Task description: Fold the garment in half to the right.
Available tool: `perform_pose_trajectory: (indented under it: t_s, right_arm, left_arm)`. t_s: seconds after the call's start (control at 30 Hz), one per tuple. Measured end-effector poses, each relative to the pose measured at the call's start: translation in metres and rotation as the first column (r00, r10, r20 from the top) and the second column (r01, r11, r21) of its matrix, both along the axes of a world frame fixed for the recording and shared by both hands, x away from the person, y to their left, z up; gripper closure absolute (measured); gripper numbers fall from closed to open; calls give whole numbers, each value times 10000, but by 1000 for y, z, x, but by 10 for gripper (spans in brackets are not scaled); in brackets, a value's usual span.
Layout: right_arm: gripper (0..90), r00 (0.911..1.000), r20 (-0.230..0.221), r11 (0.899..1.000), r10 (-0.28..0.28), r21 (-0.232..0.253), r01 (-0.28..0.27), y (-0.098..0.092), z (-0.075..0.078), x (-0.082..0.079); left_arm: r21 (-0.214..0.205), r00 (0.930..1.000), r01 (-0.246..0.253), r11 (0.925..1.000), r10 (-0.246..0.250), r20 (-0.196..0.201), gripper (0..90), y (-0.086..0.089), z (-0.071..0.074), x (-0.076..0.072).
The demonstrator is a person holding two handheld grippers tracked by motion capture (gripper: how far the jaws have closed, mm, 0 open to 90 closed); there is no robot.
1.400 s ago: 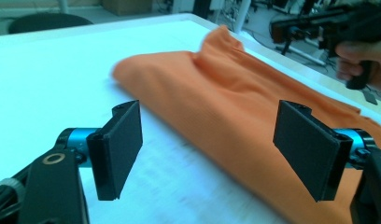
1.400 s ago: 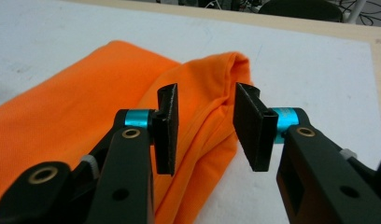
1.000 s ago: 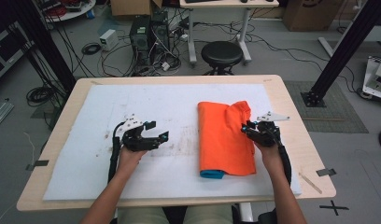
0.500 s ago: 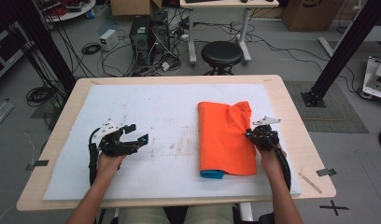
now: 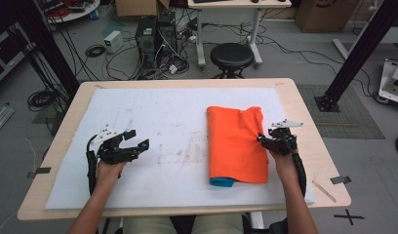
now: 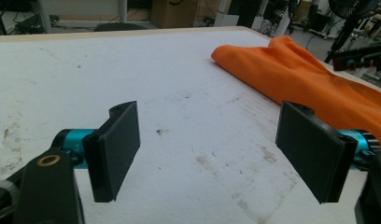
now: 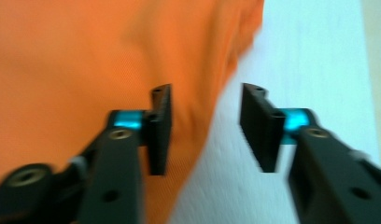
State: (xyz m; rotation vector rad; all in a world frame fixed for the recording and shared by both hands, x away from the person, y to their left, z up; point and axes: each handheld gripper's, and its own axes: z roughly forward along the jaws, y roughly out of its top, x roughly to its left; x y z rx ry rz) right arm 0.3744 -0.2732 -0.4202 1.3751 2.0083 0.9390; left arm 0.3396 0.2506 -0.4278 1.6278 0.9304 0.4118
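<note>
Orange cloth [image 7: 86,60] edge lies between the right gripper's [image 7: 205,128] just-opened fingers [image 7: 159,130].

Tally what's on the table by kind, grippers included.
Folded orange cloth with a teal inner layer: 1
White foam mat covering the tabletop: 1
Thin pale wooden stick at the table's near right corner: 1
Black two-jaw grippers: 2, left and right, both open
Total: 5
</note>
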Motion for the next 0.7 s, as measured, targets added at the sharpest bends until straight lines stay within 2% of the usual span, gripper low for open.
perform_pose_trajectory:
  t_s: [0.03, 0.07, 0.13, 0.2, 0.27, 0.37, 0.47, 0.57, 0.63, 0.7]
  right_arm:
    - [388, 9995, 316, 10000, 32, 59, -34, 4, 5, 0]
    - [382, 9981, 565, 9997, 229, 117, -236, 8, 10, 0]
    - [353, 9933, 794, 9960, 844, 217, -864, 23, 19, 2]
    - [343, 9891, 567, 9906, 1355, 111, -1364, 38, 23, 8]
    - [340, 9803, 292, 9807, 1953, -112, -1950, 56, 25, 16]
    - [344, 9698, -155, 9687, 2434, -463, -2439, 83, 23, 32]
    - [390, 9692, -579, 9661, 2392, -853, -2435, 106, 19, 50]
    - [419, 9735, -1205, 9669, 1944, -1435, -2108, 124, 12, 70]
    - [426, 9702, -1674, 9698, 1749, -1408, -1991, 133, 5, 81]
    - [437, 9641, -1929, 9693, 1827, -1285, -2094, 140, 1, 86]
  left_arm:
    - [-14, 10000, -5, 10000, 5, -35, 219, 0, 0, 0]
    - [-25, 10000, 25, 10000, -25, -65, 220, 0, 0, 0]
    - [-74, 9999, 49, 10000, -50, -94, 220, 0, -1, 1]
    - [-90, 9998, 124, 9999, -125, -126, 220, 0, 0, 2]
    - [-183, 9999, 86, 9998, -88, -94, 220, 0, 0, 2]
    - [-144, 9999, 5, 9999, -7, -164, 220, 1, 0, 3]
    - [-263, 9998, -26, 9997, 20, -216, 220, 2, -1, 4]
    - [-291, 9997, 41, 9996, -48, -226, 220, 2, -1, 4]
    - [-296, 9998, 16, 9996, -23, -216, 220, 3, 0, 4]
    - [-301, 9998, -10, 9995, 4, -205, 220, 3, 0, 4]
